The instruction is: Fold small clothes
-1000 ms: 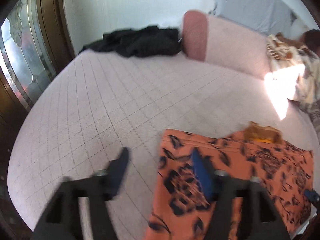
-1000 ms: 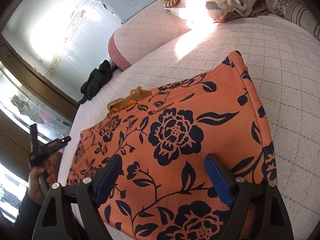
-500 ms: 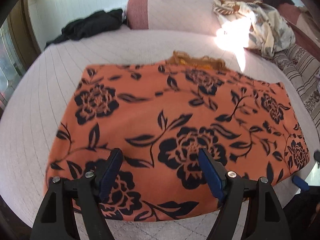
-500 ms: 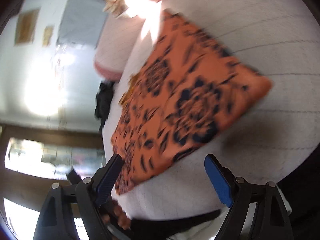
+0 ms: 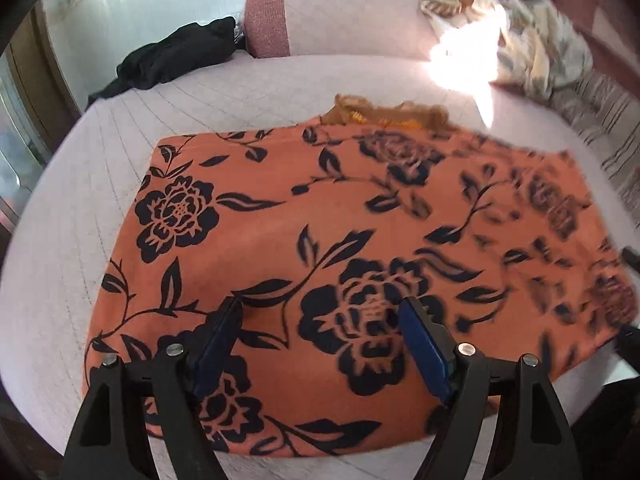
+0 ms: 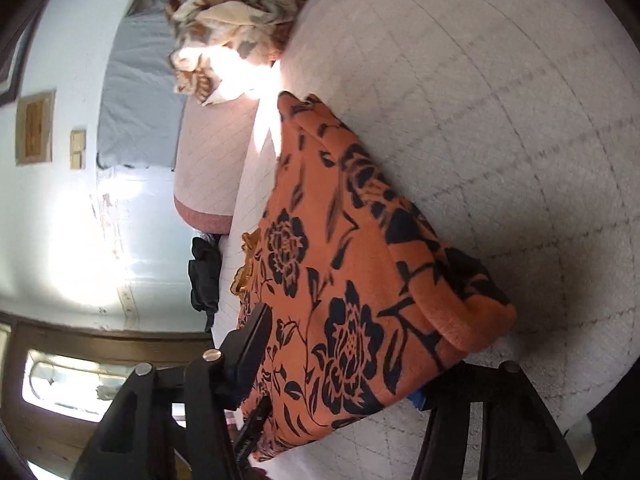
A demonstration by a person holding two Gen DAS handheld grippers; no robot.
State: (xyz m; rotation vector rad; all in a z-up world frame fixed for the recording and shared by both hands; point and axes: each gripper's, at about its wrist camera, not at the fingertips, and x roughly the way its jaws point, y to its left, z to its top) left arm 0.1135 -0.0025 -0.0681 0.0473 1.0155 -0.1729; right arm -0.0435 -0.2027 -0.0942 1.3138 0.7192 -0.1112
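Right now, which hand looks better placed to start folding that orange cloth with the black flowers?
Probably the right. The right gripper already has the orange flowered cloth between its just-closing jaws at the near edge; the left gripper only hovers open above the cloth.

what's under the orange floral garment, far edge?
A yellow-orange frilled piece pokes out from under the orange floral garment at its far edge, on the quilted pink bedspread. How far it extends underneath is hidden.

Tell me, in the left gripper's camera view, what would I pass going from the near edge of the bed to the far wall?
Left gripper → orange floral garment → mustard-yellow cloth peeking from behind it → bare quilted bedspread → pink bolster along the wall.
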